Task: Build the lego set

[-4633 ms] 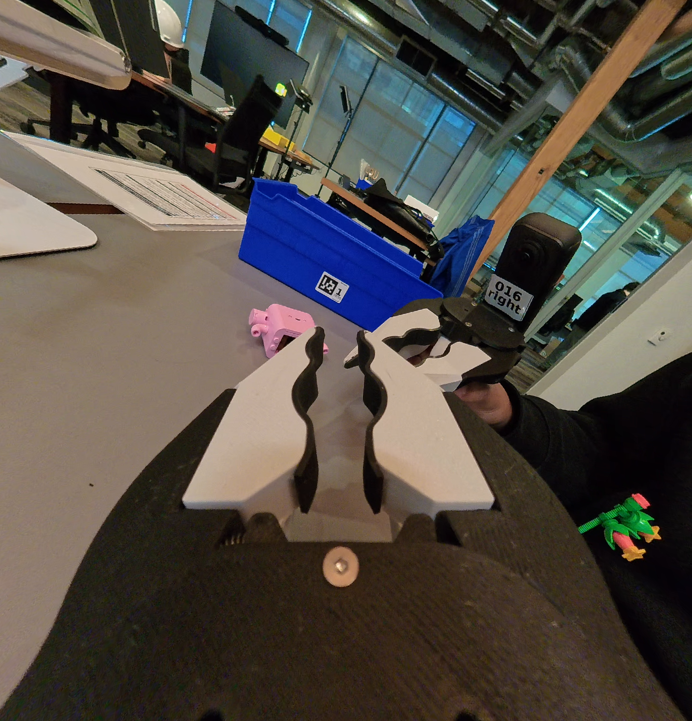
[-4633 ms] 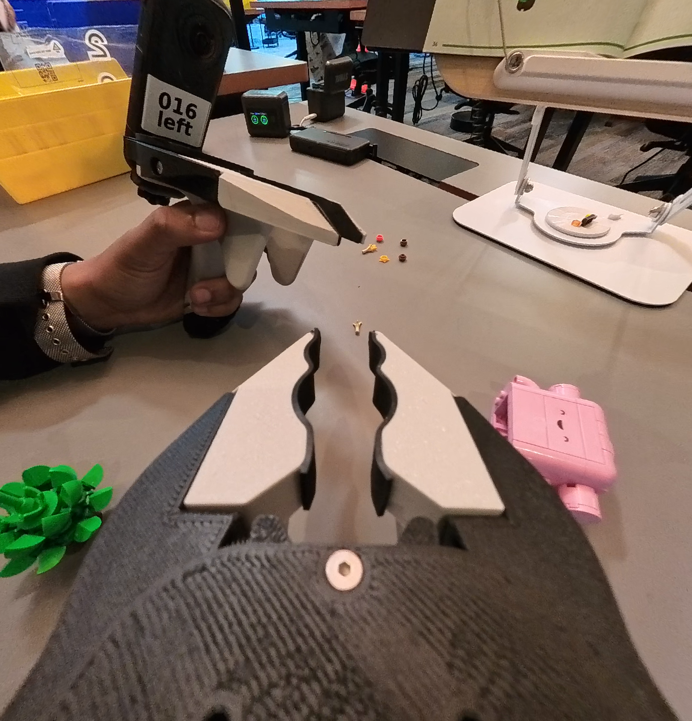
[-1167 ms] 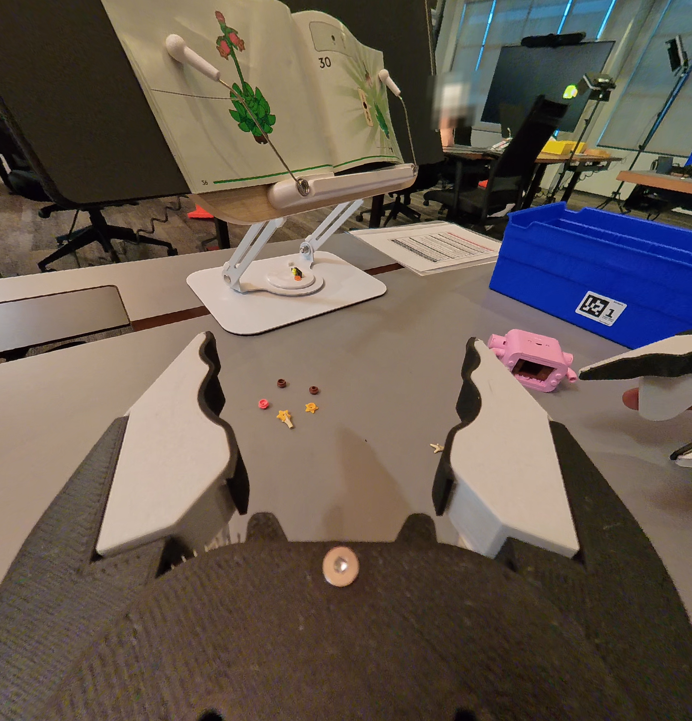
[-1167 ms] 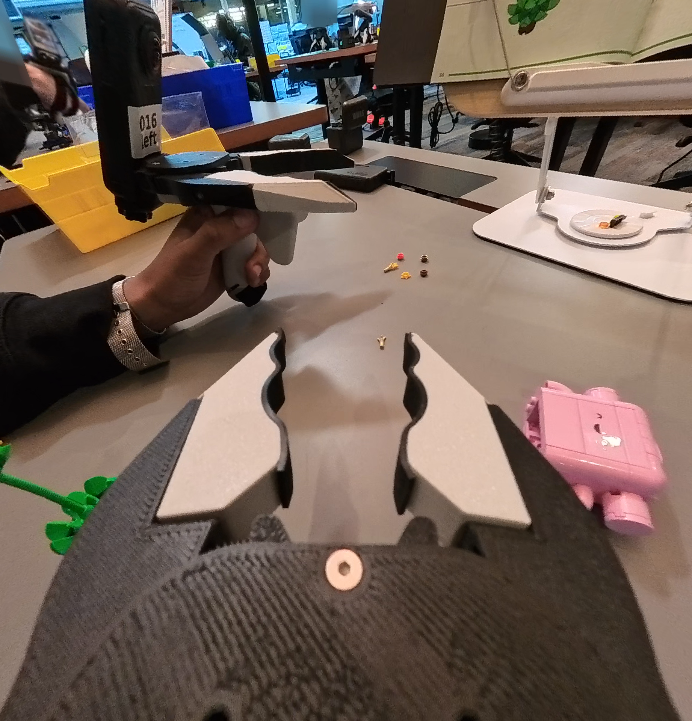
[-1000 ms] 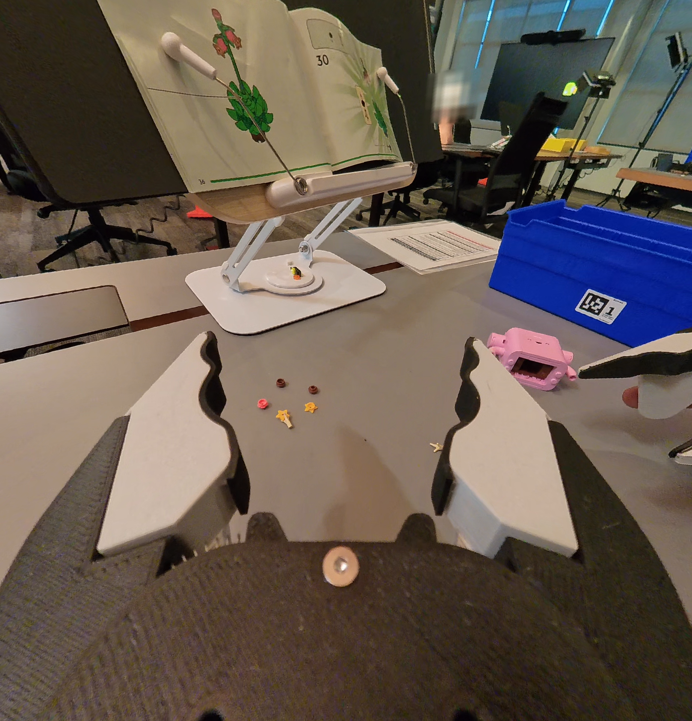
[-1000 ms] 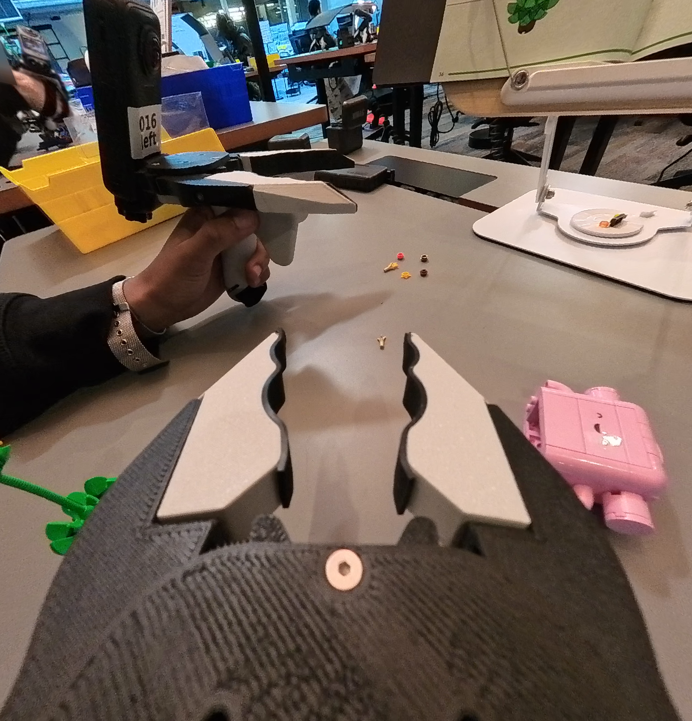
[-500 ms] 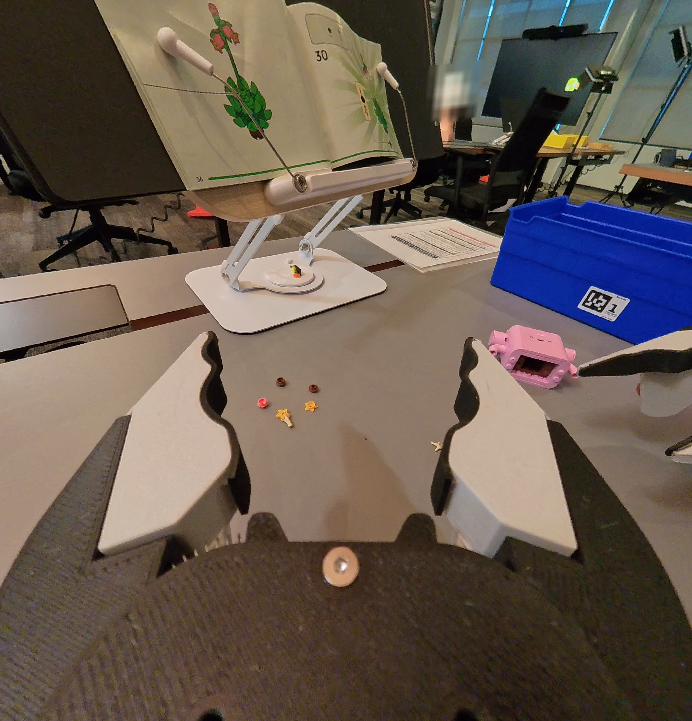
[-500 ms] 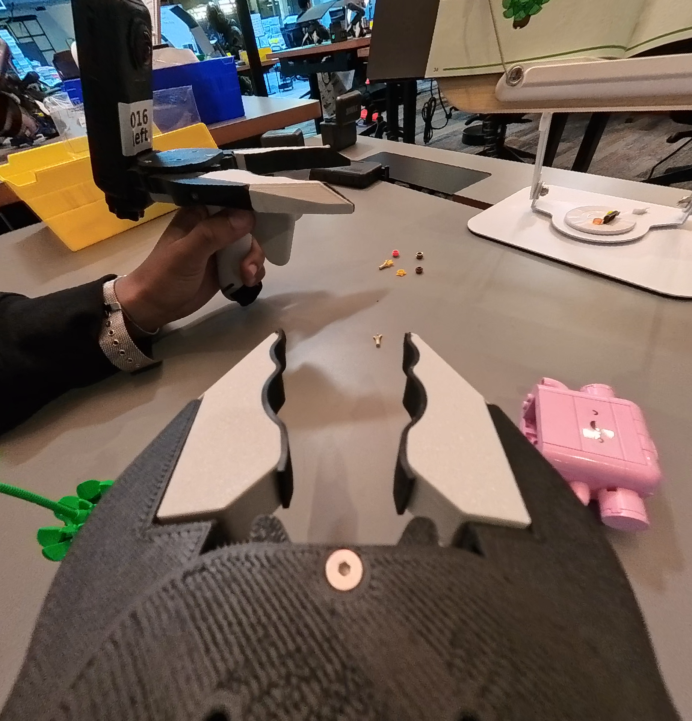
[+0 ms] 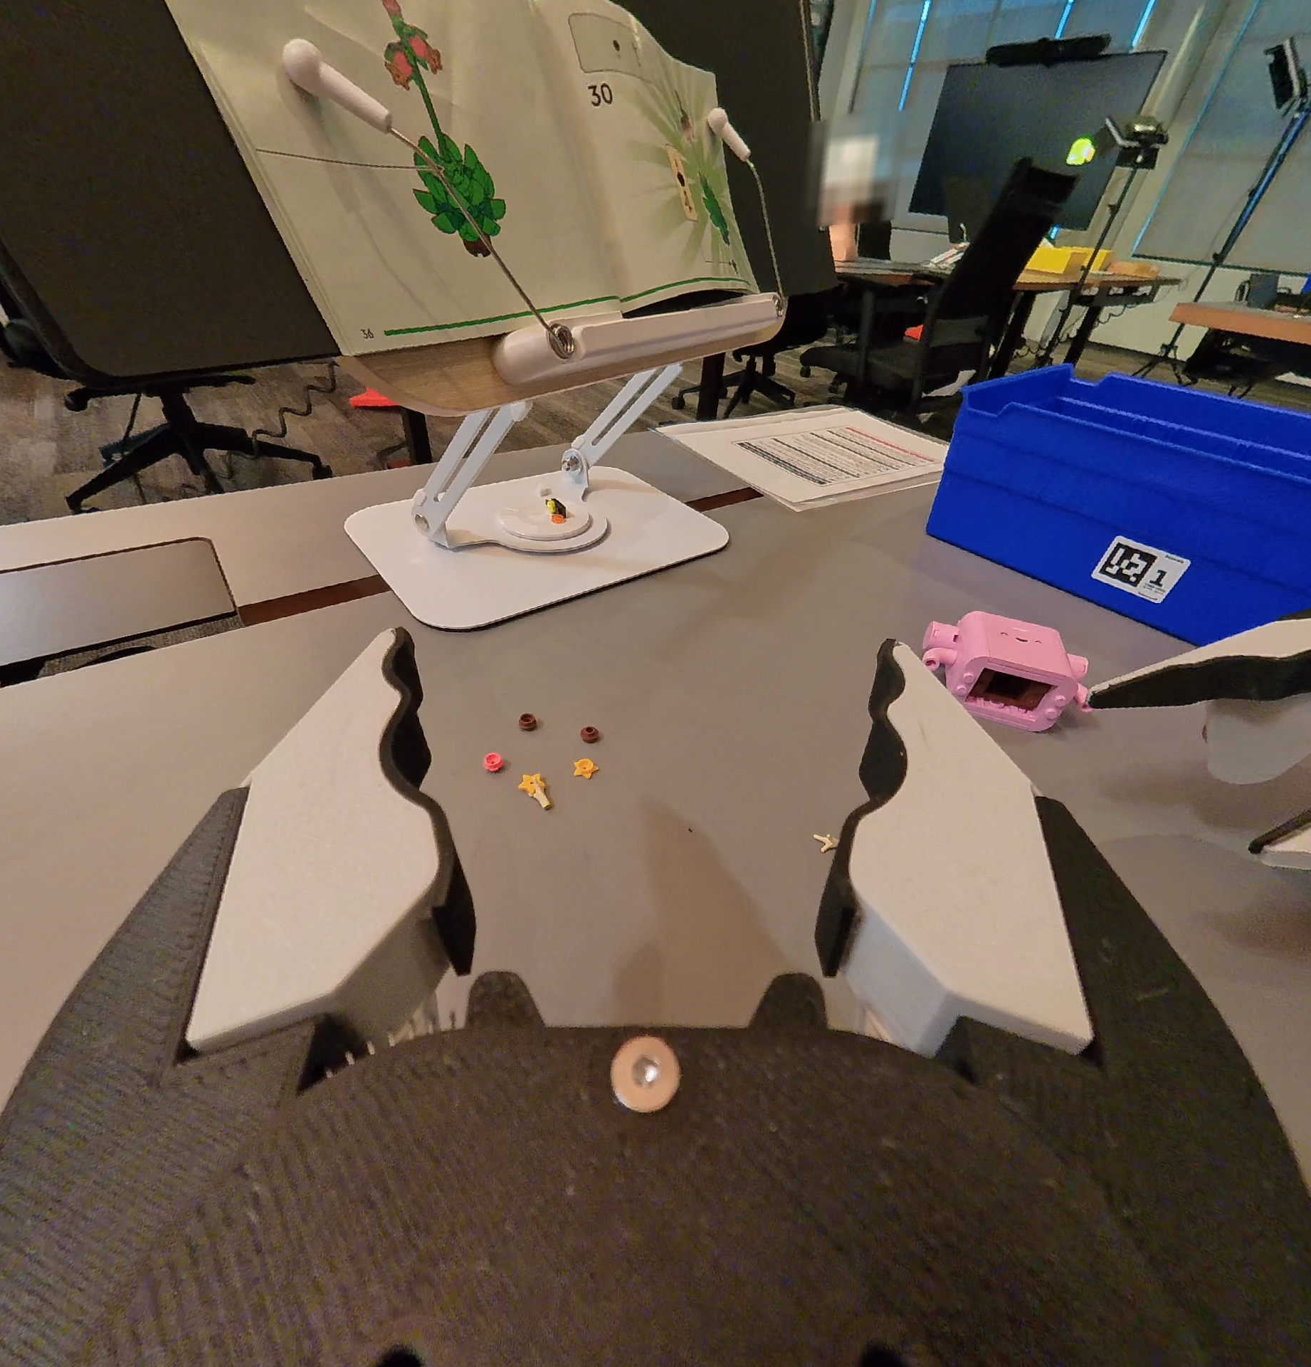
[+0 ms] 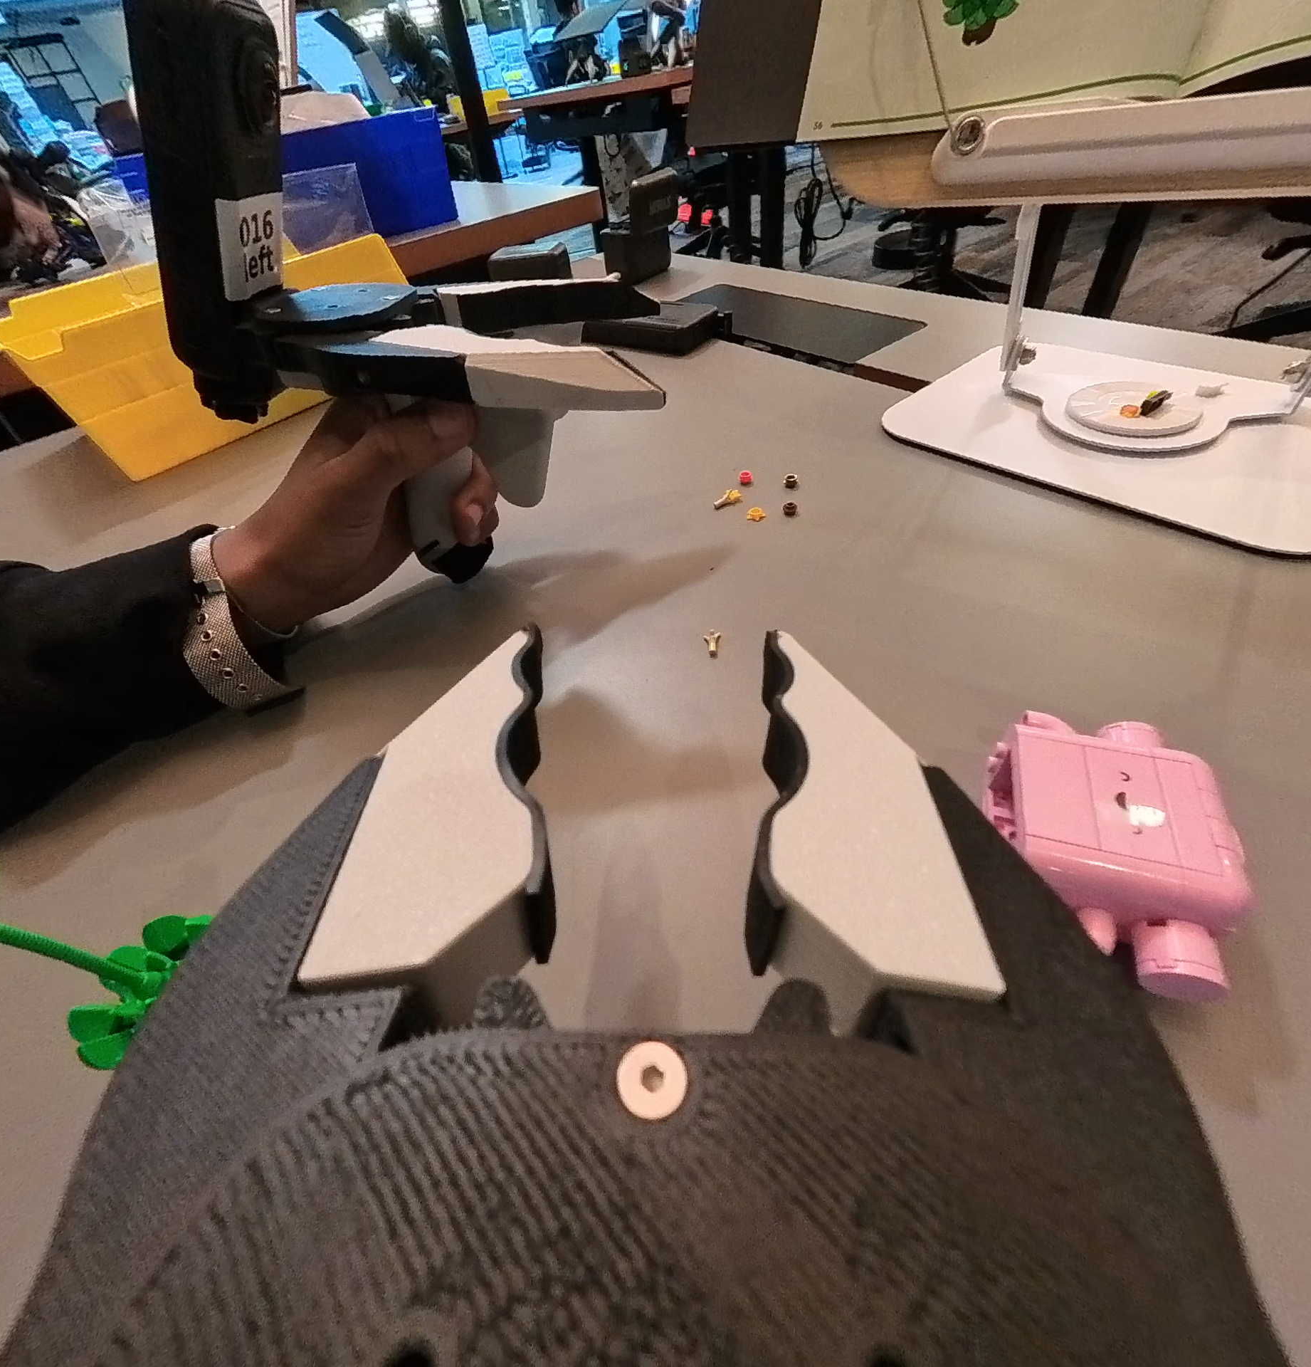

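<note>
from the left: the left gripper [image 9: 641, 769] hangs above the table with jaws spread wide, empty. the cluster of small pieces [image 9: 540, 756] lies ahead, between its fingers. the tan piece [image 10: 712, 640] sits just off the right gripper [image 10: 649, 762], parted and empty, likely nearer. the pink block [image 10: 1111, 836] lies rightmost.

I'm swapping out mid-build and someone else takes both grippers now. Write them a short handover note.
Left gripper: wide open, empty, held above the table.
Right gripper: open, empty, low over the table.
Parts: five tiny pieces lie loose ahead of the left gripper; one tan piece lies just past the right fingertips. The pink block lies on its side to the right; the green plant stem lies near left.
Done: pink block and leafy stem look assembled.
Left: the small pieces are unattached; check the instruction book on its stand.
</note>
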Tool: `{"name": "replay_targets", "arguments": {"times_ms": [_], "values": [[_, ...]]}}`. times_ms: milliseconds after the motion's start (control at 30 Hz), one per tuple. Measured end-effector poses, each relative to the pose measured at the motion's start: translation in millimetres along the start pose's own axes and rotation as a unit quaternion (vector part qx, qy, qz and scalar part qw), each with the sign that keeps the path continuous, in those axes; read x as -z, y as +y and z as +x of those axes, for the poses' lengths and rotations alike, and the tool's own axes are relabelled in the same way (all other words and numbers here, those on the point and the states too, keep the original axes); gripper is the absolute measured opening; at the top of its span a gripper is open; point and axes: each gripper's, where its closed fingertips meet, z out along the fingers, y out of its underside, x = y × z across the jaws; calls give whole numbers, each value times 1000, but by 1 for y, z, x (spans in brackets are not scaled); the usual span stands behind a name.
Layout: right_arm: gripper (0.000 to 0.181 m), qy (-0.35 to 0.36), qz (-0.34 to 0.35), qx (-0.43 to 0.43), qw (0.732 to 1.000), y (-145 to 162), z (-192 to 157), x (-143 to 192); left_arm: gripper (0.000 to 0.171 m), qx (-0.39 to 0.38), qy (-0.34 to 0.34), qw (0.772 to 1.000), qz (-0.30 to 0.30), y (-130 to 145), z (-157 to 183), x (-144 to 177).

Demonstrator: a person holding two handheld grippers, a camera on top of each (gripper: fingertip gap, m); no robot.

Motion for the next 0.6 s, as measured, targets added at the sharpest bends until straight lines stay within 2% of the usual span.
{"name": "replay_targets", "arguments": {"times_ms": [200,267,300,333,467,533,600], "values": [[59,-2,12,-20,1000,-3,4,3,111,-6,24,1000,9,-4,10,2],[59,-2,17,-29,999,-4,6,4,97,-12,58,998,7,-3,22,2],[59,-2,19,-34,999,-5,7,4,87,-14,75,997,-6,1,28,1],[59,-1,21,-40,999,-5,9,5,84,-9,81,996,-23,8,32,-1],[59,-6,39,-76,996,-9,16,9,87,3,133,990,-51,15,59,-1],[59,-7,53,-93,994,-12,20,12,89,-23,183,979,-86,25,82,9],[59,-9,62,-104,993,-14,22,15,90,-72,235,959,-143,45,105,31]]}}
